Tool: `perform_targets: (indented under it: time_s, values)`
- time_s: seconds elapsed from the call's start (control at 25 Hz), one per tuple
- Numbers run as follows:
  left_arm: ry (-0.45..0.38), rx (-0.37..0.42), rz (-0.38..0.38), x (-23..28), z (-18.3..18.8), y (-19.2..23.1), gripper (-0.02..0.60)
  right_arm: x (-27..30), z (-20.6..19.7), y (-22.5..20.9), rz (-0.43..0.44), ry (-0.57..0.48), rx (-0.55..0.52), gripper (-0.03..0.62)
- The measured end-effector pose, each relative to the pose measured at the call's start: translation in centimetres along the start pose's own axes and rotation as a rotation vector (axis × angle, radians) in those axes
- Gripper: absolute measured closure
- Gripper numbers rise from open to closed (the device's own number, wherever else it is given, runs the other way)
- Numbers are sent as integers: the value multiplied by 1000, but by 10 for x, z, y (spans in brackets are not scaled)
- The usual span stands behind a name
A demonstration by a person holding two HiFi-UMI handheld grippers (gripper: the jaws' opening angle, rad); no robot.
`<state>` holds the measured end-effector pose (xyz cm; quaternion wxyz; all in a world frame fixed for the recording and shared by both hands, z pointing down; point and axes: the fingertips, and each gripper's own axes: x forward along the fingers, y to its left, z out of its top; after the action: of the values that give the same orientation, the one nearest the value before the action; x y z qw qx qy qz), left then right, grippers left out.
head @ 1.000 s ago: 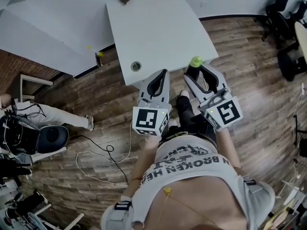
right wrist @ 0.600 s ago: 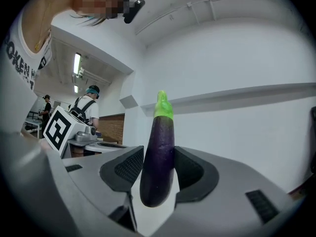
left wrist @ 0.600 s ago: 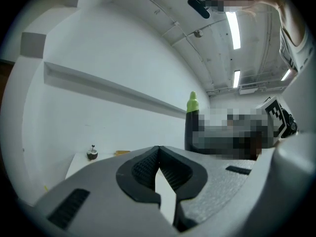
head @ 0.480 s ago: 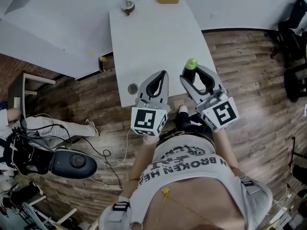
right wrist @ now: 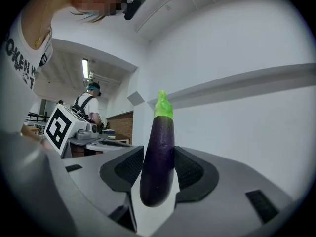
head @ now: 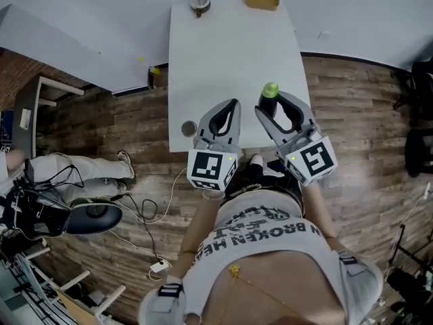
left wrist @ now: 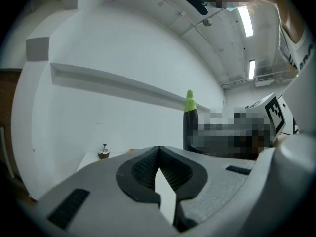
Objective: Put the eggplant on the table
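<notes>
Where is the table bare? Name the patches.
Table's middle is bare, between the bowl and yellow block at the far edge and the round thing at the near left corner. The left gripper and right gripper crowd the near edge.

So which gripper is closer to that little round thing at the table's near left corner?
Left. The left gripper is just right of the round thing; the right gripper, holding the eggplant, is farther right.
</notes>
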<state>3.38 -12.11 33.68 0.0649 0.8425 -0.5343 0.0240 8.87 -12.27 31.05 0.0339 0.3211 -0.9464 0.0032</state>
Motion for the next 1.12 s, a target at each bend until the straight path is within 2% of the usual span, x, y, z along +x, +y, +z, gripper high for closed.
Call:
perform_targets:
  time_s: [0.24, 0.52, 0.8, 1.12]
  values:
    - [5, 0, -7, 15, 0, 30, 594, 30, -4, -5, -1, 21, 3, 401]
    - [33, 3, -93, 42, 1, 64, 594, 68, -14, -17, -70, 60, 16, 401]
    - [64, -12, -129, 54, -10, 79, 594, 86, -25, -23, -102, 92, 27, 401]
    - [73, -32, -136, 57, -18, 87, 594, 96, -39, -29, -115, 142, 23, 401]
